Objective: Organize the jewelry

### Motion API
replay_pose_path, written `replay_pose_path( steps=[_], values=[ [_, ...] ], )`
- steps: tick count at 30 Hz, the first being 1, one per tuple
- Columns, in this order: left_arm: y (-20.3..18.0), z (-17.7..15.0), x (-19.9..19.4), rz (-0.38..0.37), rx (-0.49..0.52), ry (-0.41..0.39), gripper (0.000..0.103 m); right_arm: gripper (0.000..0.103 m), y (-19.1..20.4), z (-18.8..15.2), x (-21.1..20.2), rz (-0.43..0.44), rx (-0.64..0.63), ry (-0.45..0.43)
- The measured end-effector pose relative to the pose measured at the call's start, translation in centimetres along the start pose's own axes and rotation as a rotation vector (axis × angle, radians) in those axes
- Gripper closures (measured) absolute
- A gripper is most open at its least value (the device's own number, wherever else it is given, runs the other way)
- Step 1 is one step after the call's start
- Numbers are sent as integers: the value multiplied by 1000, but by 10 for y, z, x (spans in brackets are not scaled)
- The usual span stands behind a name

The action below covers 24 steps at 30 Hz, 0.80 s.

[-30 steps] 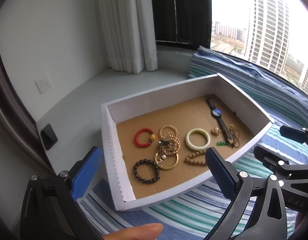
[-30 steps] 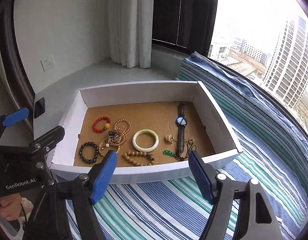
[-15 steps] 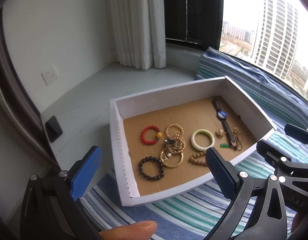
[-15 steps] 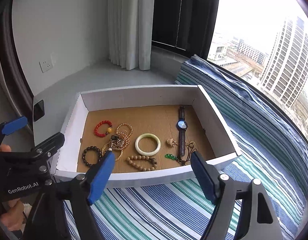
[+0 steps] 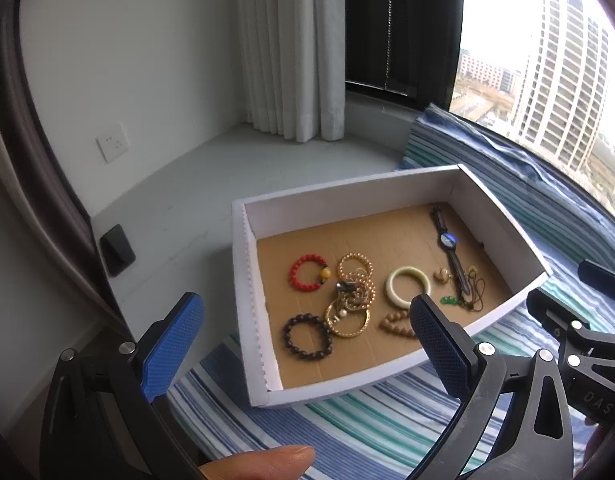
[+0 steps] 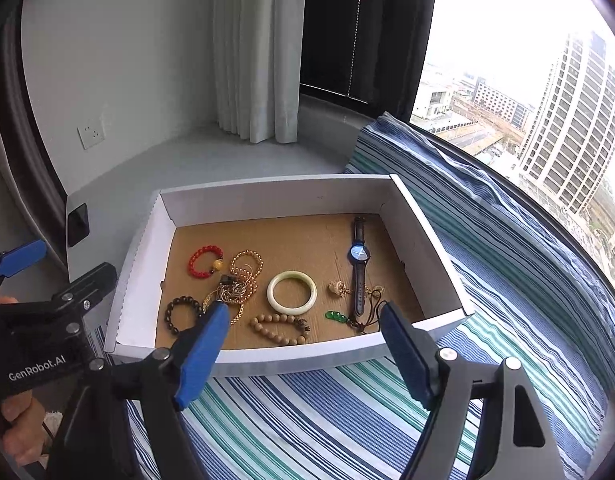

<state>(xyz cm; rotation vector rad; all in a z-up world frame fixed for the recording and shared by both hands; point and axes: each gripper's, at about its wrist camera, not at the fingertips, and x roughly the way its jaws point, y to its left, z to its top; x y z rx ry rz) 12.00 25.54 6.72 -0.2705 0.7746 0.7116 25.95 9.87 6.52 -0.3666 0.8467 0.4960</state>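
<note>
A white box (image 5: 347,192) (image 6: 275,184) with a cardboard floor lies on a striped cloth. In it are a red bead bracelet (image 5: 305,274) (image 6: 203,260), tangled gold chains (image 5: 353,288) (image 6: 239,280), a pale jade bangle (image 5: 407,286) (image 6: 291,292), a dark bead bracelet (image 5: 307,336) (image 6: 183,314), a wooden bead bracelet (image 6: 279,326), a watch (image 5: 447,244) (image 6: 359,256) and a green pendant (image 6: 335,315). My left gripper (image 5: 305,300) hangs open over the box's near left corner. My right gripper (image 6: 304,308) is open above the near wall. Neither holds anything.
The blue-green striped cloth (image 6: 327,412) covers the near and right side. A grey ledge (image 5: 179,200) runs left and behind the box, with a small black device (image 5: 117,244) on it. A white curtain (image 6: 255,48), a wall socket (image 5: 112,147) and a window stand beyond.
The left wrist view has rolled a little, so the box now looks more level and sits further right in it. The right gripper has stayed put. No jewelry has moved.
</note>
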Motion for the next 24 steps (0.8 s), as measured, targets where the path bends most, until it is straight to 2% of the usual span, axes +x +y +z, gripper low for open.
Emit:
replay_pose_path(
  steps=[16, 24],
  values=[
    [-8, -2, -5, 34, 39, -7, 1, 24, -9, 3, -4, -17, 13, -6],
    [-7, -4, -10, 42, 31, -55, 2, 24, -13, 3, 0, -23, 19, -2]
  ],
)
